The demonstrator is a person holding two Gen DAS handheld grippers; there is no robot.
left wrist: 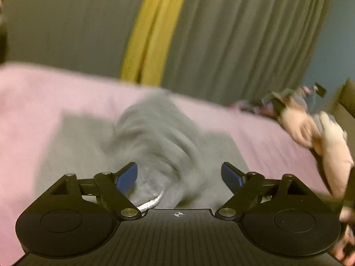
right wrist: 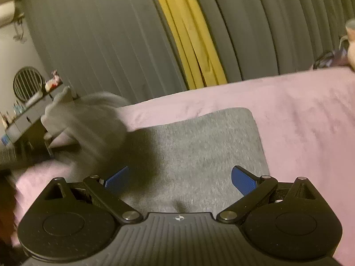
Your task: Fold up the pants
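1. Left claw point(left wrist: 179, 175) is spread wide, nothing pinched; right claw point(right wrist: 180, 178) likewise gapes.
2. Grey pants point(right wrist: 199, 146) lie on the pink bed point(right wrist: 299, 122), one part flat, another a blurred, bunched heap point(left wrist: 155, 133) mid-air.
3. At the edge, a blurred hand point(left wrist: 304, 126) is hard to read.
4. Behind hang grey curtains point(right wrist: 99, 44) with a yellow strip point(right wrist: 190, 33).

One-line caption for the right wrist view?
Open right gripper above grey knit pants lying on a pink bedsheet, grey curtains behind.
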